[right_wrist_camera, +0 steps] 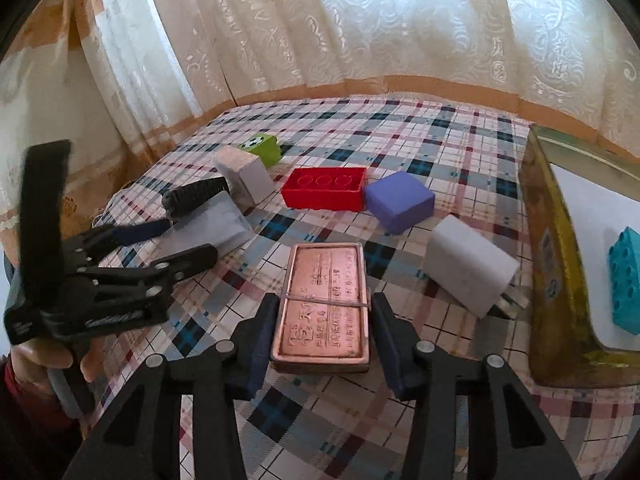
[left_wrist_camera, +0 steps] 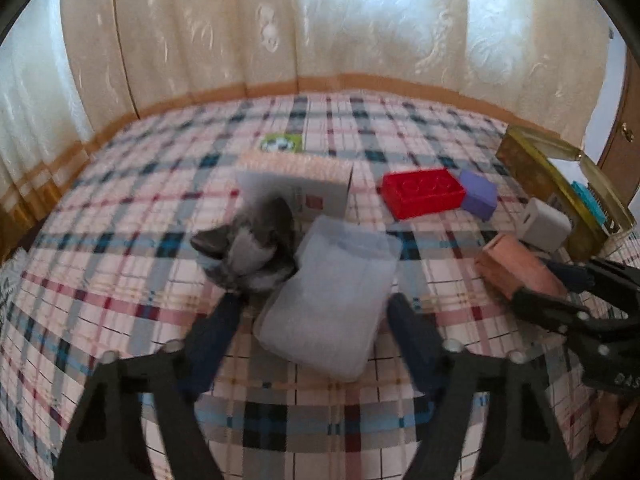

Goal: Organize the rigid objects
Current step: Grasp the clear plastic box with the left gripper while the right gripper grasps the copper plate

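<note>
The right gripper (right_wrist_camera: 322,330) stands with jaws parted, one pad on each long side of the copper tin (right_wrist_camera: 322,304); narrow gaps show on both sides, so nothing is clamped yet. A rubber band crosses the tin, which lies flat on the plaid cloth (right_wrist_camera: 400,128). The left gripper (left_wrist_camera: 316,320) is likewise spread, its fingers flanking a frosted plastic box (left_wrist_camera: 332,296) without closing on it; the left fingertip overlaps a grey brush (left_wrist_camera: 248,252), blurred, and contact there cannot be judged. Outward from the tin lie a white adapter (right_wrist_camera: 468,266), just beside the yellow tray (right_wrist_camera: 548,240), then a purple cube (right_wrist_camera: 400,200) touching a red brick (right_wrist_camera: 324,190), a white carton (right_wrist_camera: 248,176) and a green cube (right_wrist_camera: 262,148) behind it. A teal brick (right_wrist_camera: 626,280) already rests in the tray, which suggests that the tray is the destination and that most items remain to be moved. Probable hazards: the tin is low and smooth-sided, so pads closing high on its edge could slip off or tip it; the band could snag a pad; carried toward the tray, the tin could knock the adapter in its path; the left jaws, closing, could trap the brush against the box.
</note>
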